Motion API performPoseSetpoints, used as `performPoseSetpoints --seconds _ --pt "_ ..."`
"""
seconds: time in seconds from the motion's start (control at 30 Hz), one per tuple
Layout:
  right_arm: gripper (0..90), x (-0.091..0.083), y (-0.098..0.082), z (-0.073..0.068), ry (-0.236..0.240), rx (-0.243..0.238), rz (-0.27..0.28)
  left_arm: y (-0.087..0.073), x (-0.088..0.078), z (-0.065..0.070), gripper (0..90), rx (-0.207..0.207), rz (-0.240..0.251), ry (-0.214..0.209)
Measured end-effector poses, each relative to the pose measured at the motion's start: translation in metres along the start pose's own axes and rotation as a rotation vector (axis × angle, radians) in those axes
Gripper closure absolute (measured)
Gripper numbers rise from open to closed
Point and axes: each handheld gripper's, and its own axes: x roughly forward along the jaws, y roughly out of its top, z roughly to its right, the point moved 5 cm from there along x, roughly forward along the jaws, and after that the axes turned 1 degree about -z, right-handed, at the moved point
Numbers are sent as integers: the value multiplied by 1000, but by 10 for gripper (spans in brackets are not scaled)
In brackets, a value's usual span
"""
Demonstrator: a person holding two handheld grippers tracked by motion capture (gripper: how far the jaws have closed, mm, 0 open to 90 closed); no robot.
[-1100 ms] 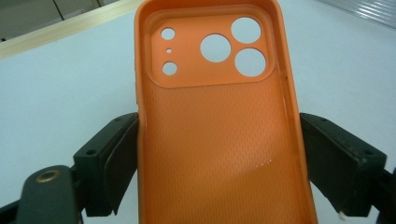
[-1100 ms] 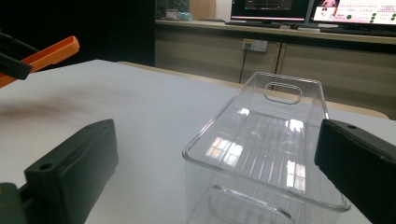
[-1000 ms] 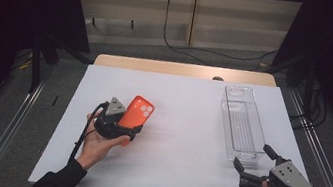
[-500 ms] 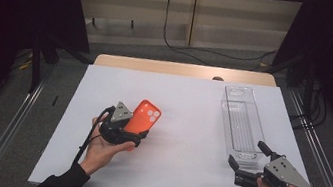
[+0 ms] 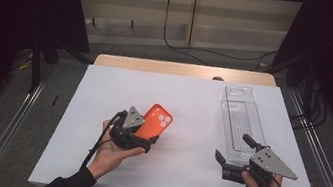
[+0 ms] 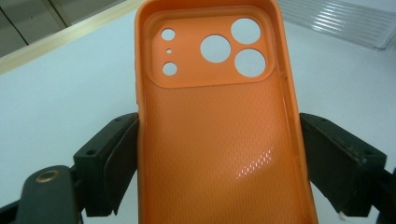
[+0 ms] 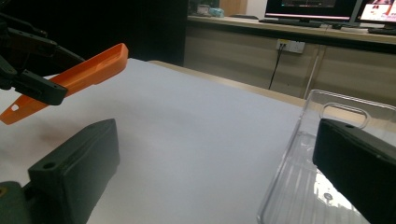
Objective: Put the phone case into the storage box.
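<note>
— Both hands drifted inward; the left gripper [image 5: 140,137] clamped the orange phone case [image 5: 155,122] across its sides.

— Right gripper [image 5: 233,157] gaped beside the clear tray [image 5: 237,112]; approaching squarely seemed wise.

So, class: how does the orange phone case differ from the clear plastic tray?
The orange phone case is opaque; the clear plastic tray is see-through. The case is held tilted off the table in the left tool; the tray lies flat near the open right tool. The tray is longer. Both are oblong.
</note>
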Motion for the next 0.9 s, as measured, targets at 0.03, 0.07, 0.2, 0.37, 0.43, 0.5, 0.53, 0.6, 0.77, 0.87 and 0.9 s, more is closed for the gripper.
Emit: performPoseSetpoints --seconds 0.03,0.07,0.2,0.37,0.43,0.5,0.53,0.6,0.77,0.87,0.9 --pt "1 2 1 -1 4 -4 -2 1 1 2 159 1 2 -5" --pt "1 4 1 -3 7 -4 -6 1 2 3 159 9 -4 -3" --pt "15 9 4 -6 11 4 -7 5 8 10 159 26 3 -7" --pt "17 13 13 -9 11 -7 20 10 16 17 159 41 5 -11" --pt "18 14 16 -10 14 -14 19 12 19 20 159 50 6 -15" --pt "25 15 17 -11 13 -16 11 14 22 26 159 75 5 -24" --pt "29 16 17 -11 10 -13 2 14 22 28 159 92 4 -23" --pt "38 17 16 -11 -1 -6 -21 14 22 32 159 97 7 -30" --pt "57 21 14 -10 6 39 -25 15 25 38 158 106 17 -29" --pt "62 21 15 -11 10 79 -18 18 27 40 159 103 35 -19" --pt "61 21 15 -11 9 87 -14 18 27 41 159 109 39 -17"
